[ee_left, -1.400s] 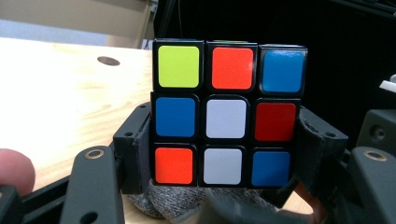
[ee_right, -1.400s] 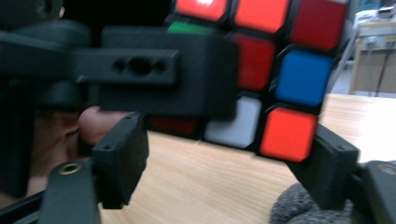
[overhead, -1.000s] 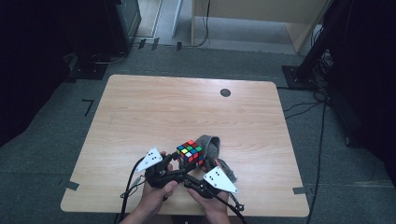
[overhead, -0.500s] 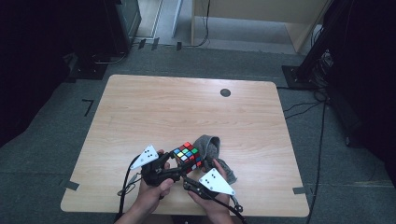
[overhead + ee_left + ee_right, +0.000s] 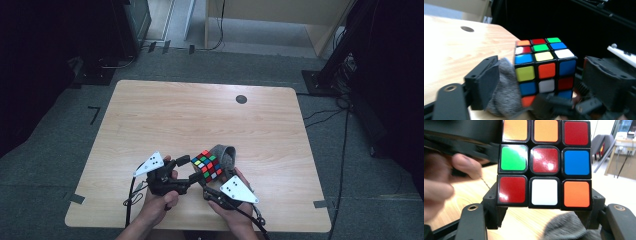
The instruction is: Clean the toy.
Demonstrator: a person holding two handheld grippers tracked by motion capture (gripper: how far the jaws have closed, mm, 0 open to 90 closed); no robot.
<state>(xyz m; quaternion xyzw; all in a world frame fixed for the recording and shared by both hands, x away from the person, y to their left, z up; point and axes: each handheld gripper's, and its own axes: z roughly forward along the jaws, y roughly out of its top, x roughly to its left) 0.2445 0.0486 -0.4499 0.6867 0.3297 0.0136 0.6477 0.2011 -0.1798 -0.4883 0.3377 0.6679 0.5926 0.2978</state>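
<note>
My right gripper (image 5: pixel 544 220) pinches the cube (image 5: pixel 545 163); my left gripper (image 5: pixel 541 82) has just been opening, fingers spread off the cube's nine o'clock side. Next, re-grip another layer.

Open left claw (image 5: pixel 544 82) faces puzzle cube (image 5: pixel 544 67) above grey cloth (image 5: pixel 505 95)

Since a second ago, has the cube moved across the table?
No; the cube stays just as far below the hole, beside the grey cloth.

Counter (image 5: pixel 200 120) open ahead and to both sides; only grey cloth (image 5: pixel 226 155) just behind cube (image 5: pixel 206 165) blocks.
</note>
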